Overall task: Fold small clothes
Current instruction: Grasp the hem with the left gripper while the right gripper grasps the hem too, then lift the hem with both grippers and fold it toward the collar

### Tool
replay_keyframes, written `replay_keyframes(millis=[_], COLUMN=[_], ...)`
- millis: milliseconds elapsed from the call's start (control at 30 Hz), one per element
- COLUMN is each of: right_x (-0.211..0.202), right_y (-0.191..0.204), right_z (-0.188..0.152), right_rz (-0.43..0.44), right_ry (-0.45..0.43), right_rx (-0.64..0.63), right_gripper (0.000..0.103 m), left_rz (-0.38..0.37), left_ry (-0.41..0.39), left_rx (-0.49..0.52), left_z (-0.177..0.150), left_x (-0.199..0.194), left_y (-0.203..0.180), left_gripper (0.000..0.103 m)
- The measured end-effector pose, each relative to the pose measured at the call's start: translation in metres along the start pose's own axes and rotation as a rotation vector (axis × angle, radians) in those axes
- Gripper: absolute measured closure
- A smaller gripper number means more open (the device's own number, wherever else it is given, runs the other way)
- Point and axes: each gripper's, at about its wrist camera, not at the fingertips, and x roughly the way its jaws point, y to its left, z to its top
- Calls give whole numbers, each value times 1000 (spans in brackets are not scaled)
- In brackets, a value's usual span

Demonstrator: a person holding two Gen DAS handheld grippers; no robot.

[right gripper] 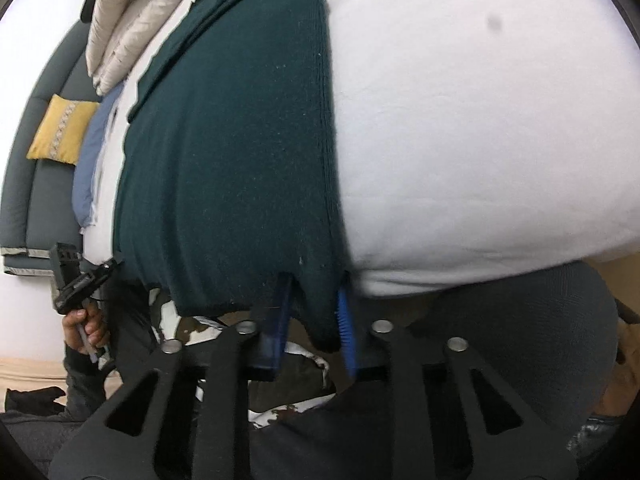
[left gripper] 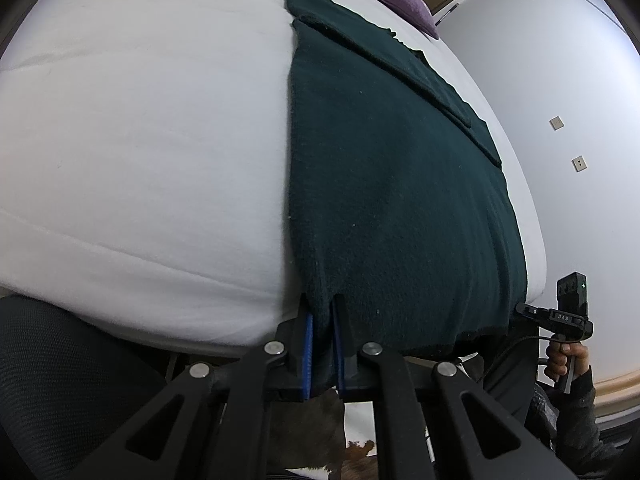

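On white bed [left gripper: 140,160], green garment [left gripper: 392,200], "DAS" label [left gripper: 563,317]

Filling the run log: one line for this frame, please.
stage: hem grasp | left gripper: shut on dark green garment | right gripper: shut on same hem | garment: flat on white bed

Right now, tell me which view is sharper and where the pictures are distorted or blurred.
Left wrist view: sharp, the dark green knitted garment in focus; fisheye bulges the white padded bed cover. Right wrist view: softer, motion-smeared near the right hand-held gripper; same bulge, dark corners.
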Motion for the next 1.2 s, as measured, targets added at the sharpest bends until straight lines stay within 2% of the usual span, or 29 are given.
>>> replay_keyframes(millis=[100, 200, 433, 633, 733, 833, 1000, 1200], right_x=[-8, -20, -74, -99, -102, -105, -113, -107], right_y=[-3, -1, 24, 52, 66, 79, 84, 87], right_z=[-6, -13, -13, 9, 25, 47, 93, 156], right_rz=[31, 72, 263, 385, 437, 451, 505, 547], right_ry=[-39, -87, -287, -393, -434, -463, -514, -566], right_rx=[12, 27, 35, 43, 59, 55, 82, 134], right_gripper=[96, 97, 97, 97, 97, 97, 97, 97], left_rz=[-4, -52, -252, -424, -512, -567, -606, -611], left_ry=[-6, -22, -117, -209, -235, -262, -310, -353], left_rx=[10, -13, -115, -205, -261, -307, -350, -369], left_z=[-1, -2, 5, 20, 30, 43, 77, 137], left_x=[-4, -14, -53, -75, -78, -79, -77, -63], left_y=[-1, 1, 3, -3, -3, 0, -4, -6], left_gripper=[95, 95, 95, 95, 95, 95, 95, 95])
